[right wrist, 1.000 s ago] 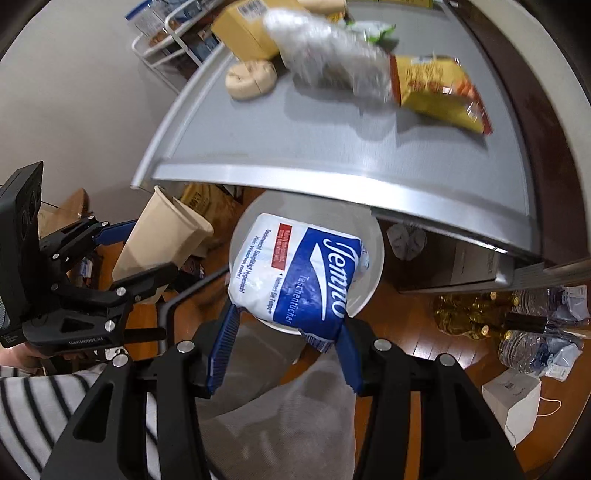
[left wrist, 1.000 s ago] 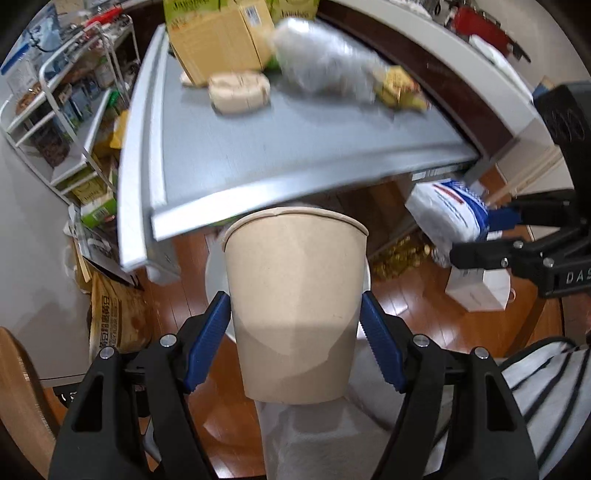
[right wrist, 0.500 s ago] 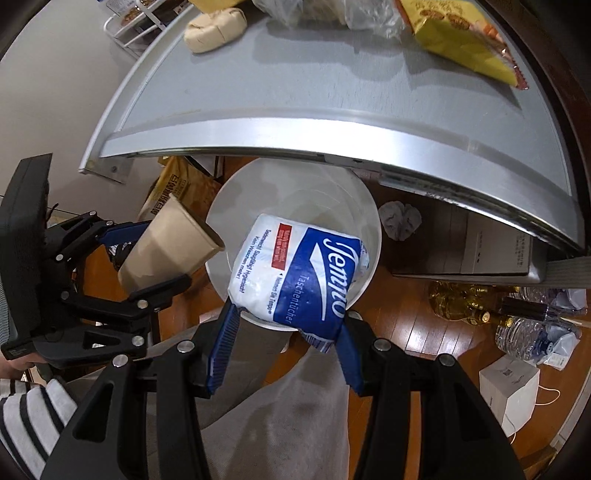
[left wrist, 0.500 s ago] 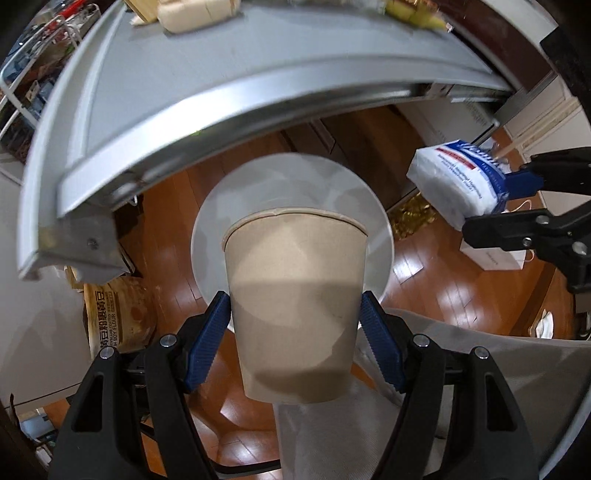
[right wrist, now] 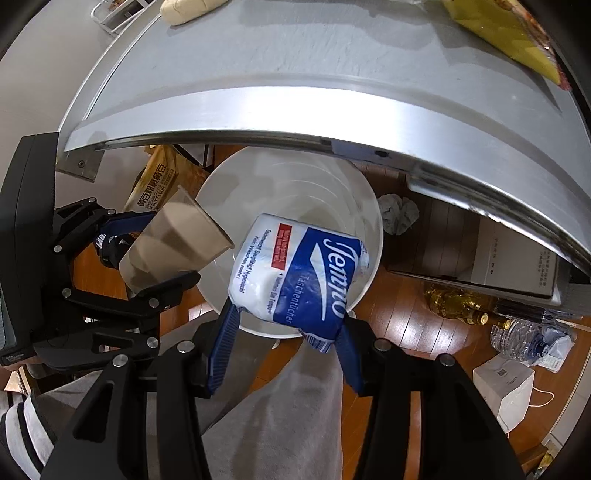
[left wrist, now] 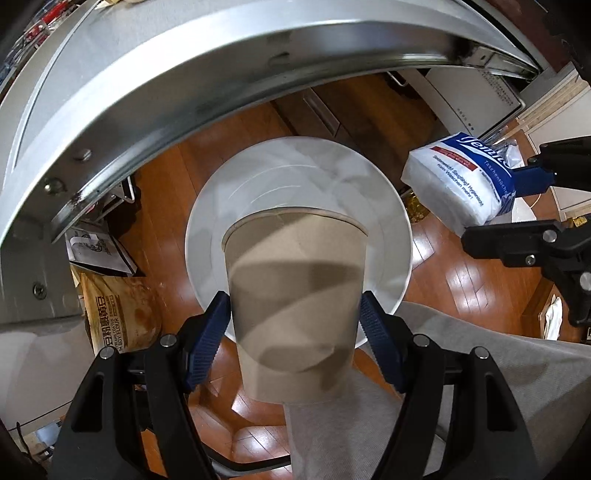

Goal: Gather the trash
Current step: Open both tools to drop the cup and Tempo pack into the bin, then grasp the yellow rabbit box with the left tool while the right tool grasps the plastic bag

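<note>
My left gripper point(left wrist: 294, 321) is shut on a brown paper cup point(left wrist: 295, 291), held mouth away from the camera directly over a round white bin point(left wrist: 214, 206) on the floor. My right gripper point(right wrist: 284, 325) is shut on a blue and white tissue pack point(right wrist: 295, 273), which hangs over the near rim of the same white bin point(right wrist: 314, 181). In the left wrist view the tissue pack point(left wrist: 461, 184) shows at the right, beside the bin. The right wrist view has the cup point(right wrist: 173, 243) at the bin's left rim. The bin's inside looks bare.
A grey metal table edge point(left wrist: 184, 70) overhangs the far side of the bin, with a yellow snack bag point(right wrist: 509, 37) and a bread roll point(right wrist: 188, 9) on top. A flour bag point(left wrist: 118, 314), bottles point(right wrist: 461, 306), a crumpled tissue point(right wrist: 399, 214), a white box point(right wrist: 506, 384) and my grey trouser leg point(right wrist: 288, 417) surround it.
Both grippers have sunk below the table edge toward the white bin, which now looms larger. The cup and the tissue pack stay gripped.
</note>
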Demonstrator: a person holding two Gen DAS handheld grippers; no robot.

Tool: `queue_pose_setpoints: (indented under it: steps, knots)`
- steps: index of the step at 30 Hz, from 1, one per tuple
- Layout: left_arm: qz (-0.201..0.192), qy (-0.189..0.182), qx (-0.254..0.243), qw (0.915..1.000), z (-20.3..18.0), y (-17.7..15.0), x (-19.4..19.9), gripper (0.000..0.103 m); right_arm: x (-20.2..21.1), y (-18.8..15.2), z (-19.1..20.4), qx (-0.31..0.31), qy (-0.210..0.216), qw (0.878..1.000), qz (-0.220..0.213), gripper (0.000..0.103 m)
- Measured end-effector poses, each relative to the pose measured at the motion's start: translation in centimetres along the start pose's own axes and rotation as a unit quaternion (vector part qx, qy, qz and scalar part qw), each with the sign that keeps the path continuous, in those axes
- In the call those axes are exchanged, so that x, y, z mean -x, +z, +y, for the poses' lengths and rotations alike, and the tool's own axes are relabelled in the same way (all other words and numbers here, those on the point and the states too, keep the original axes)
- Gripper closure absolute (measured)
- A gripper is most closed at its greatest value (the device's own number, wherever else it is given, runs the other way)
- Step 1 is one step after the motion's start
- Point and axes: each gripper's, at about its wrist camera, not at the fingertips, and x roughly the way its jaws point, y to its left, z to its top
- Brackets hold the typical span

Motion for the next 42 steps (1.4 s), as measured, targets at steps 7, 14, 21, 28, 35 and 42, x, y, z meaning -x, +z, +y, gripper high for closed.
queue_pose_setpoints:
  steps: [7, 14, 21, 28, 35, 42]
  knots:
    - [0.004, 0.003, -0.002, 1.0, 0.2, 0.3, -0.4, 0.029, -0.7, 0.7, 0.4, 0.0, -0.003, 1.0, 0.003, 0.055]
    - [0.004, 0.001, -0.002, 1.0, 0.4, 0.7, -0.1, 0.029, -1.2, 1.1, 0.1, -0.009, -0.001, 1.0, 0.003, 0.055]
    - [0.004, -0.003, -0.009, 0.9999, 0.2, 1.1, 0.3, 0.012, -1.4, 1.4, 0.0, -0.022, 0.006, 1.0, 0.003, 0.046]
    - [0.0, -0.002, -0.012, 0.9999, -0.1, 0.2, 2.1, 0.012, -0.1, 0.6, -0.6, -0.037, 0.002, 0.999, 0.005, 0.035]
    - [-0.09, -0.007, 0.0, 0.9959, 0.7, -0.7, 10.2, 0.012, 9.6, -1.5, 1.8, -0.004, -0.035, 0.994, -0.107, 0.013]
    - [-0.19, 0.0, 0.06, 0.9799, 3.8, 2.3, 16.1, 0.004, 16.8, 0.6, 3.2, -0.01, -0.121, 0.956, -0.266, 0.004]
